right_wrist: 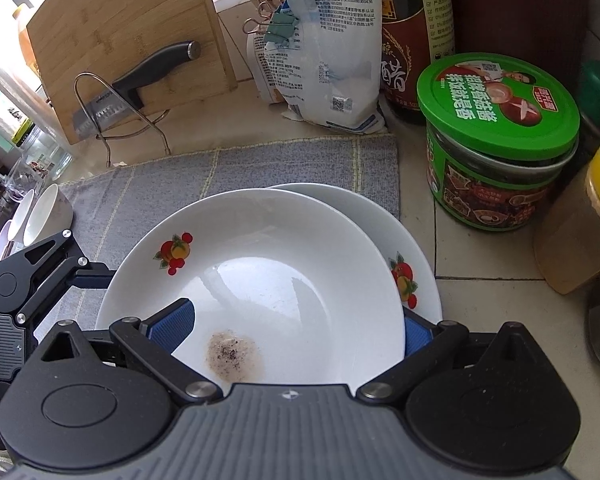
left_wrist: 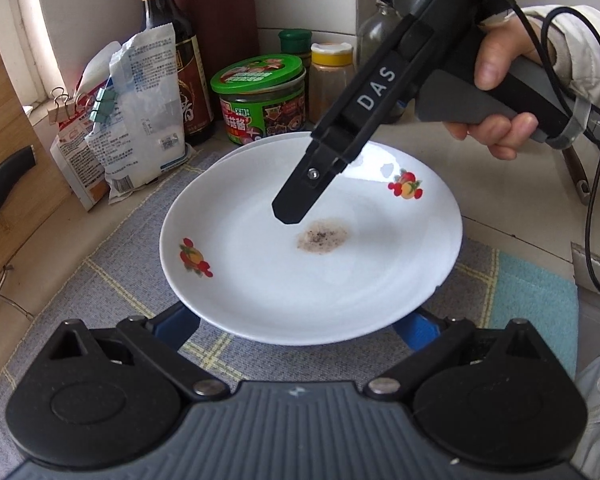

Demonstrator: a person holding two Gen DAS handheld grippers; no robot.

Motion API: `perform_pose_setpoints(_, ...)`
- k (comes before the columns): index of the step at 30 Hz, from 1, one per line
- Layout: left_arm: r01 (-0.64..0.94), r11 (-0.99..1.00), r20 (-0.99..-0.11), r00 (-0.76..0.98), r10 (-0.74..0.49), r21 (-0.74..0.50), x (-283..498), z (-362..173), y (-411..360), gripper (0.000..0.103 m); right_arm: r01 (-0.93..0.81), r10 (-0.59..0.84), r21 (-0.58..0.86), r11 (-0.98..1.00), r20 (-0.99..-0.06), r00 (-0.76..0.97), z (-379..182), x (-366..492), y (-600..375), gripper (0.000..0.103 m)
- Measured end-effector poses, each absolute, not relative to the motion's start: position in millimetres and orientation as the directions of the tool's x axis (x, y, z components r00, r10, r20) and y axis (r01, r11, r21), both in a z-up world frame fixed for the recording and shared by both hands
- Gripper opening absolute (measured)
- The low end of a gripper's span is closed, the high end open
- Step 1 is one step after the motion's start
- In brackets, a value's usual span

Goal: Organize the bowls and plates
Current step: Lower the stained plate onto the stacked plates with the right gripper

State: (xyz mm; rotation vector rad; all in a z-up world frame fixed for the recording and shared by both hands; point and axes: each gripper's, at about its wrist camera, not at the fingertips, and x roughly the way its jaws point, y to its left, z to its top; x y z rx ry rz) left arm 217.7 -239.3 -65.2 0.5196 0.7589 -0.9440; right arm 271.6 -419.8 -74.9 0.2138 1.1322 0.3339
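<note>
Top plate (left_wrist: pixel 312 248): white, fruit motifs on the rim, brownish speckled stain near the middle; stacked slightly off-centre on a second plate.
Lower plate (right_wrist: pixel 416 264): same pattern, showing past the top plate's far-right edge; lies partly on the grey checked cloth (right_wrist: pixel 228 172), partly on the counter (right_wrist: pixel 480 256).
Left tool (left_wrist: pixel 300 332): jaws spread wide, blue pads either side of the top plate's near rim; whether they touch it cannot be told.
Right tool (right_wrist: pixel 296 332): jaws spread; one blue pad over the plate's inside, the other outside its rim, straddling the edge without clenching.
Hand (left_wrist: pixel 500 92): grips the right tool's handle.
Behind: green-lidded jar (left_wrist: pixel 260 100), dark sauce bottle (left_wrist: pixel 180 60), clipped bag (left_wrist: pixel 140 112), cutting board (right_wrist: pixel 128 40).
</note>
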Motion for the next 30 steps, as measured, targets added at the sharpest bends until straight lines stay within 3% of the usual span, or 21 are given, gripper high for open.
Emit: perform_pose_setpoints(30,0.864,0.501,-0.754,0.364,-0.547,0.053,221.1,-65.5,-236.5,0.102,-0.100,0.349,0.339,0.935,-0.842,0.410,-61.4,248.2,-433.3,0.103)
